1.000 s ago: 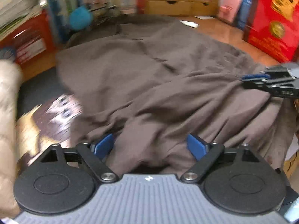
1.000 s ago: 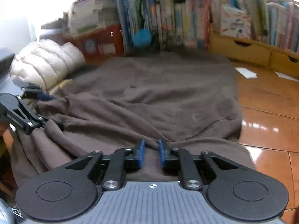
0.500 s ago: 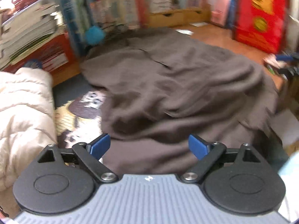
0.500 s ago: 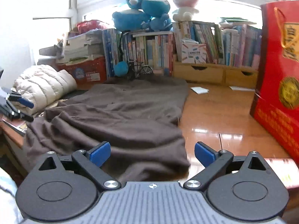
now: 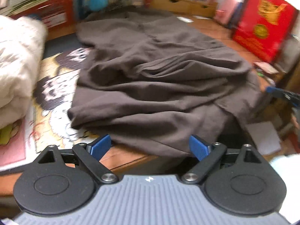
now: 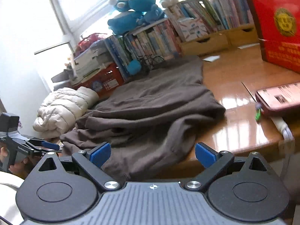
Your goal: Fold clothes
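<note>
- A dark brown garment (image 5: 161,86) lies spread across a glossy wooden table (image 6: 243,123). Its near part is doubled over in rumpled layers, and its far part lies flatter, reaching toward a row of books (image 6: 150,39) at the back.
- The near hem hangs over the table's front edge, probably because the cloth is longer than the free space on the table.
- The left gripper (image 5: 150,146) hovers at that front edge with its blue pads (image 5: 99,146) spread wide and nothing between them. Cloth lies just ahead of it, not in its grasp.
- The right gripper (image 6: 152,154) is likewise wide open and empty, held just off the hanging hem on the garment's right side.
- Each gripper shows at the edge of the other's view, so the two flank the near end of the garment. That is a sensible stance for taking two corners at once.
- A cream puffer jacket (image 6: 63,108) is bunched up to the left of the brown cloth, partly over a printed picture book (image 5: 56,97). It seems to be set aside, out of the folding area.
- A tall red gift bag (image 6: 277,22) stands to the right, well apart from the garment. A pink booklet (image 6: 279,97) lies nearer, on the bare wood.
- Blue plush toys (image 6: 135,11) sit on top of the books.
- Judging by the uneven layers, the fold is only partly made and needs smoothing before another.
</note>
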### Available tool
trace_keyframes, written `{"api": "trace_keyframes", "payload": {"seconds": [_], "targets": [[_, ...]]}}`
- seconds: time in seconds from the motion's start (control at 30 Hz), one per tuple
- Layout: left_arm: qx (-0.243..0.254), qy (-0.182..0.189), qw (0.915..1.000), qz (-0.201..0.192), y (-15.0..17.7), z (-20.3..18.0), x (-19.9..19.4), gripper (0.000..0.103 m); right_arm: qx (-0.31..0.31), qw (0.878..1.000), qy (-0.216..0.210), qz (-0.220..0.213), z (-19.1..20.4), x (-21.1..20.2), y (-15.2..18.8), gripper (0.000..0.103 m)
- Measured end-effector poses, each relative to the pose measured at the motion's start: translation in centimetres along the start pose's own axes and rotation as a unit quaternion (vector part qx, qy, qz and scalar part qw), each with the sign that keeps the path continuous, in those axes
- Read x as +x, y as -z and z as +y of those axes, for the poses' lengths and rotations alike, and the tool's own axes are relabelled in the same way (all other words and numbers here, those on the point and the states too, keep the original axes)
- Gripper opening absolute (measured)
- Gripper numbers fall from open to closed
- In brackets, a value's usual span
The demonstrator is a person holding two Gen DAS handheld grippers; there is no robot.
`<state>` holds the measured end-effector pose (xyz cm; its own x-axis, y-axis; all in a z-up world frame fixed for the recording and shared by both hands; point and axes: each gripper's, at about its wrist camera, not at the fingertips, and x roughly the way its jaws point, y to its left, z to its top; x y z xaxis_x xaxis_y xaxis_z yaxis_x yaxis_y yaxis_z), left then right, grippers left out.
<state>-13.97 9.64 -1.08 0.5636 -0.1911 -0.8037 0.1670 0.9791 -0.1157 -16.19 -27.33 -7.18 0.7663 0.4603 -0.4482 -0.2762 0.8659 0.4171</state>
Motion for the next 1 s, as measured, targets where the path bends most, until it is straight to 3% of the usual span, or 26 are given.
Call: {"api": "trace_keyframes", "payload": {"seconds": [0.1,0.27,0.57,0.63,0.67,0.7,0.77,0.87,0.93,1.0], "targets": [[-0.031,-0.050,0.9982,0.015,-0.8,-0.3,1.4,0.092,-0.014,0.999,0.036,-0.004,0.6,0.1,0.3,0.098],[-0.061,-0.055,0.9964,0.024,-1.4,-0.9,2.7,0.097,-0.042,0.997,0.070,0.006,1.6,1.3,0.6,0.099],[-0.036,-0.080,0.9958,0.027,-1.4,-2.0,2.9,0.093,-0.085,0.993,0.082,0.014,3.3,3.7,0.6,0.098],[-0.028,-0.082,0.9960,0.023,-1.4,-2.2,2.7,0.081,-0.095,0.992,0.084,0.015,3.7,4.2,0.6,0.086],[-0.024,-0.083,0.9960,0.021,-1.4,-2.2,2.6,0.077,-0.095,0.991,0.089,0.017,3.8,4.4,0.4,0.066],[-0.024,-0.080,0.9963,0.019,-1.5,-2.1,2.5,0.071,-0.094,0.991,0.094,0.019,3.8,4.5,0.3,0.036],[-0.026,-0.073,0.9969,0.016,-1.6,-1.8,2.3,0.064,-0.092,0.990,0.105,0.023,3.9,4.8,0.0,0.016],[-0.039,-0.055,0.9976,0.014,-1.8,-1.1,1.9,0.047,-0.061,0.993,0.098,0.029,3.3,4.8,-0.4,0.012],[-0.049,-0.037,0.9980,0.017,-1.9,-0.6,1.8,0.029,-0.052,0.994,0.093,0.029,3.0,4.6,-0.5,0.012],[-0.054,-0.026,0.9980,0.018,-1.9,-0.4,1.8,0.025,-0.056,0.994,0.087,0.026,3.0,4.2,-0.4,0.012]]}}
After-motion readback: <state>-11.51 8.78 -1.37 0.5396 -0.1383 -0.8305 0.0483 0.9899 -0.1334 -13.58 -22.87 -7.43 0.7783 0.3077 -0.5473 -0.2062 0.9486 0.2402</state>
